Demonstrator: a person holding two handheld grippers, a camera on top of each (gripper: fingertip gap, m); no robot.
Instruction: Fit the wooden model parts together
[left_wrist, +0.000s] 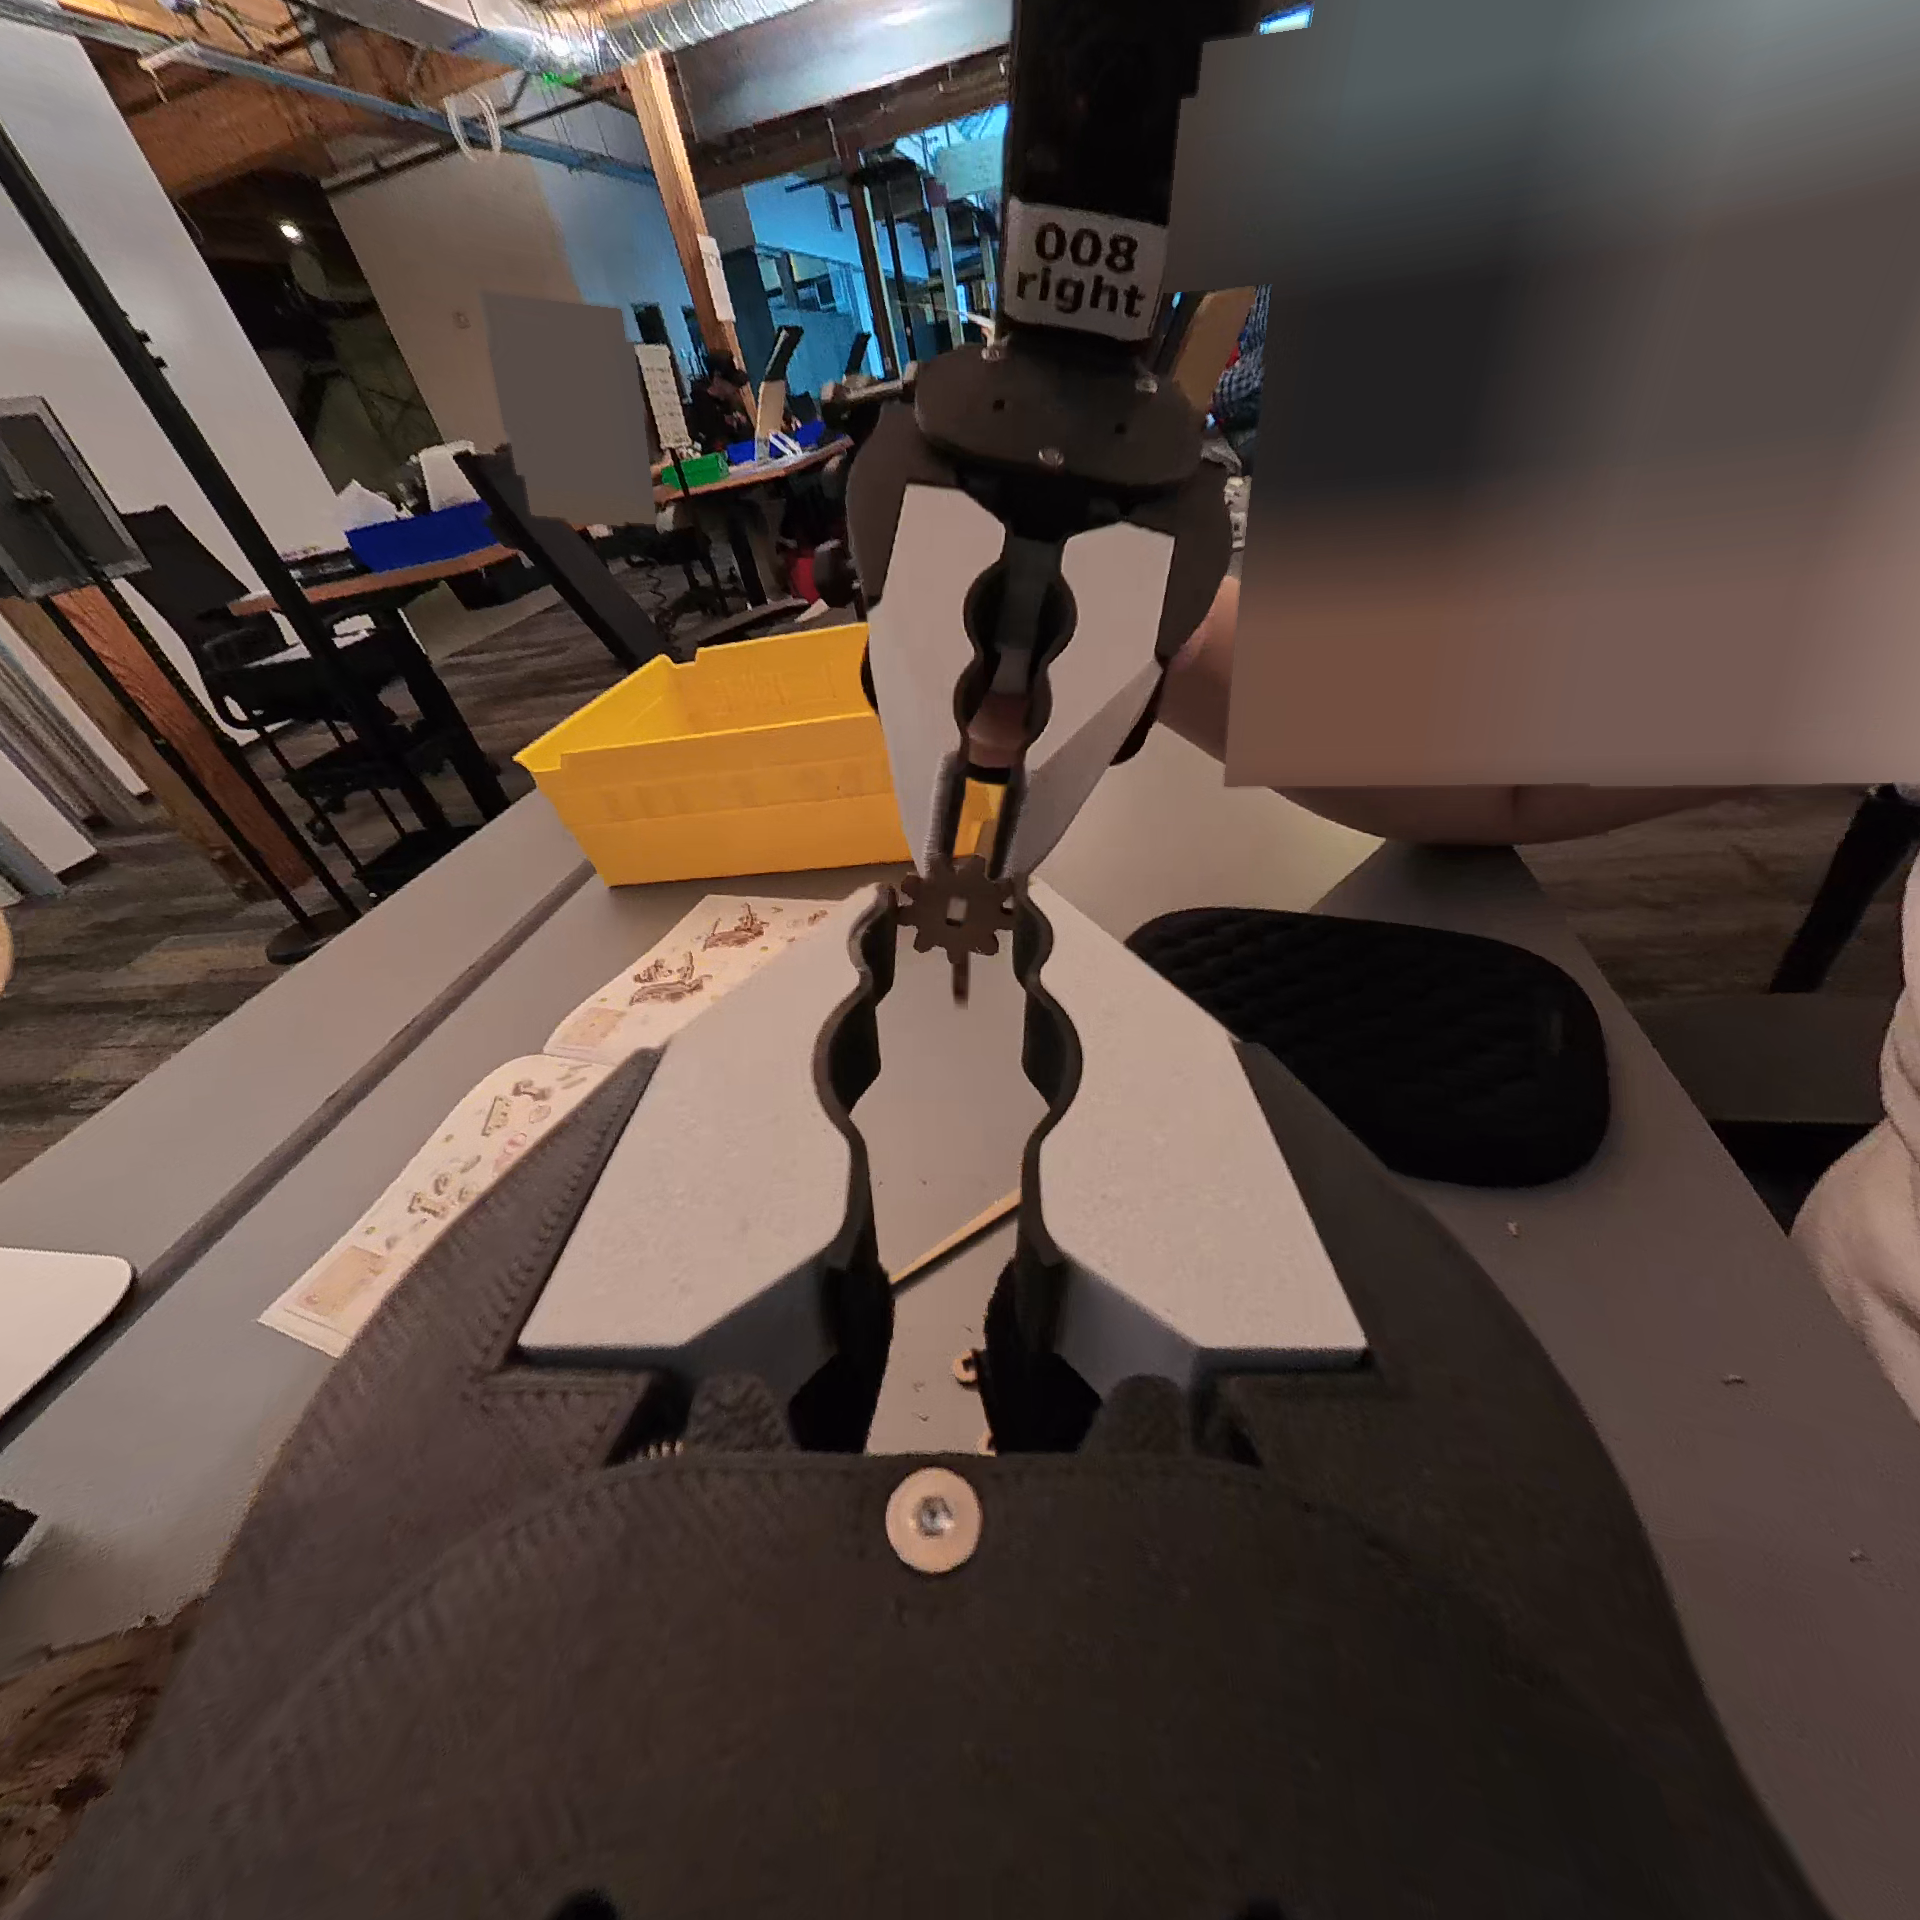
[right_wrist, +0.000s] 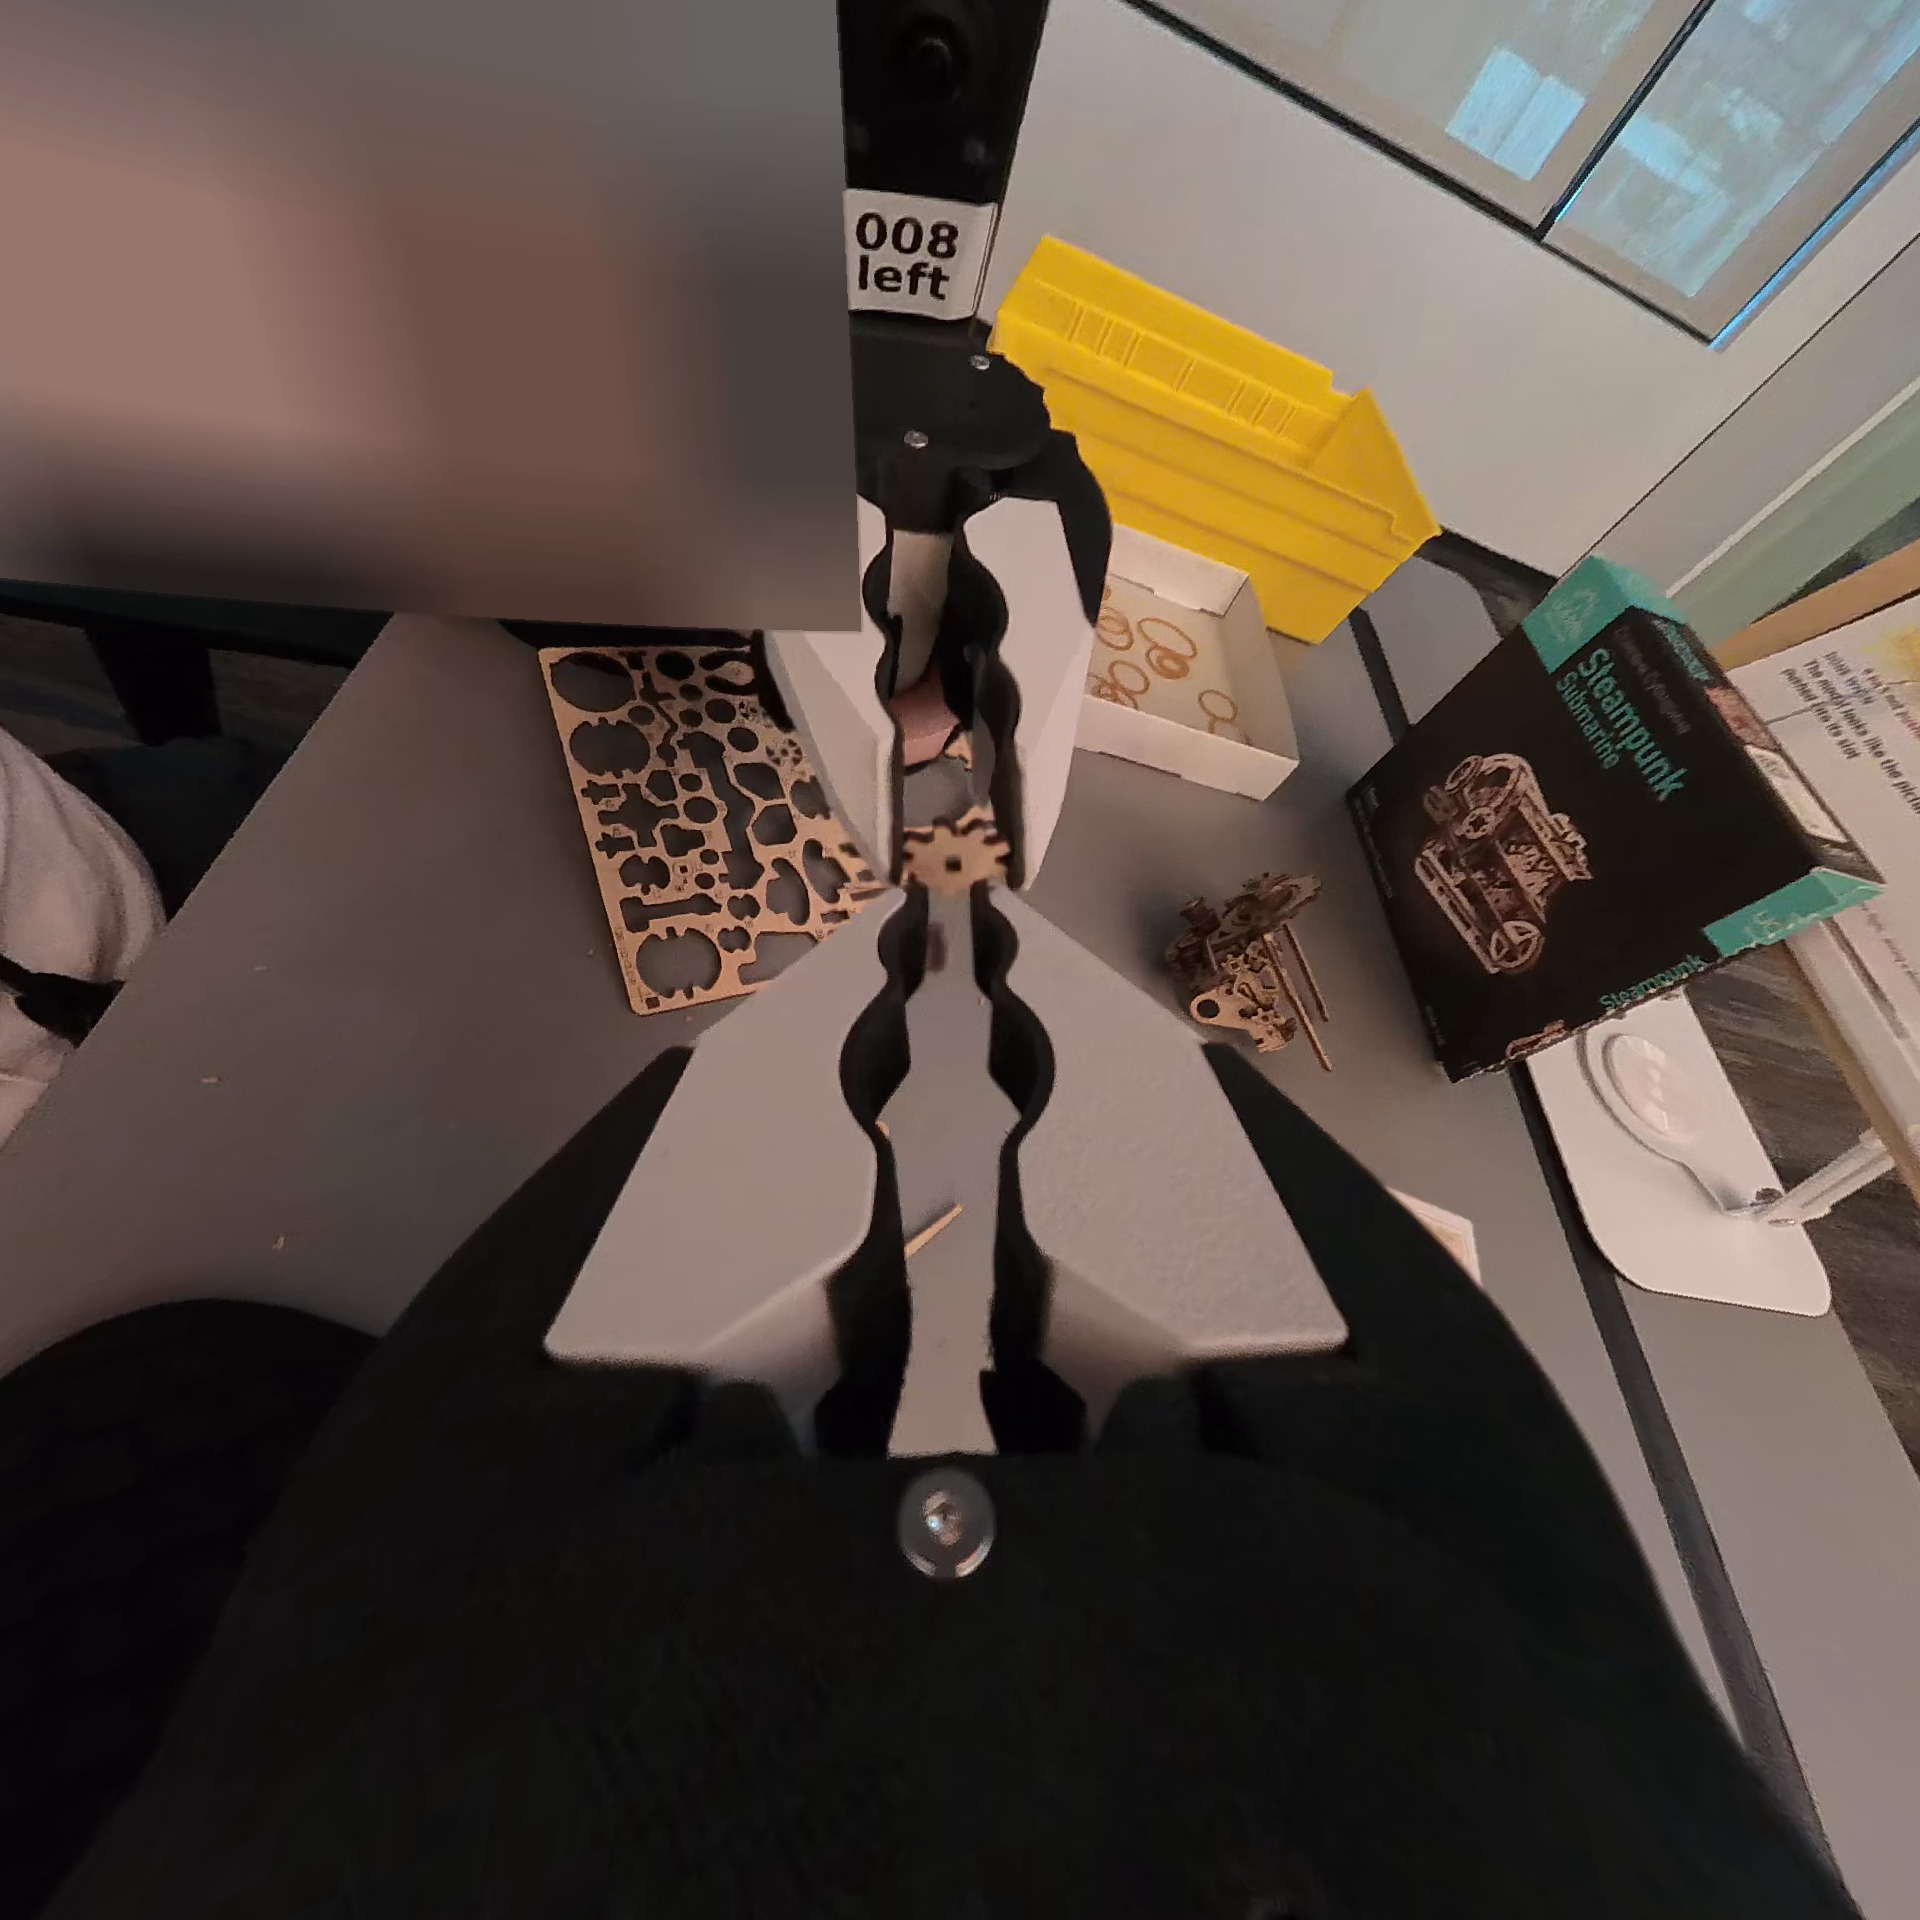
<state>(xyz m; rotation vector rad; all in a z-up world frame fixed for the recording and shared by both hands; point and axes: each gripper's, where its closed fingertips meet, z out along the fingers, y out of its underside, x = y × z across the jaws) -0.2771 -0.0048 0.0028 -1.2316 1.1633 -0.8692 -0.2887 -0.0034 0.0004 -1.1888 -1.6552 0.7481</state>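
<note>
Between the two tool tips, held above the grey tabletop (right_wrist: 343, 1039), sits the task's thing: a small toothed wooden gear with a square centre hole (left_wrist: 957, 917). The left gripper (left_wrist: 954, 925) has its fingers drawn close, tips at the gear's sides. Whether they bear on it cannot be confirmed. The right gripper (right_wrist: 951, 883) meets it tip to tip from the far side in the left wrist view, its fingers likewise narrowed. A thin dark pin-like piece (left_wrist: 961, 977) appears to hang below the gear; which tool carries it I cannot tell.

Risks, in my judgement:
- Grip area is very small. Slight twist from either hand could flip the gear out and drop it.
- If the pin enters the square hole off-axis, forcing it could snap thin wood.
- Both tools crowd one point; tips may collide and knock the part loose.

Outward, right wrist view: a punched-out tan wooden parts sheet (right_wrist: 686, 821) lies to the left, a partly built wooden model assembly (right_wrist: 1252, 961) to the right, with a black kit box (right_wrist: 1600, 821) beyond it. A white shallow tray of wooden rings (right_wrist: 1184, 686) and a yellow plastic bin (right_wrist: 1226, 447) stand farther off. A loose wooden stick (right_wrist: 932, 1231) lies near, under the right tool. A dropped gear could be lost among these.
</note>
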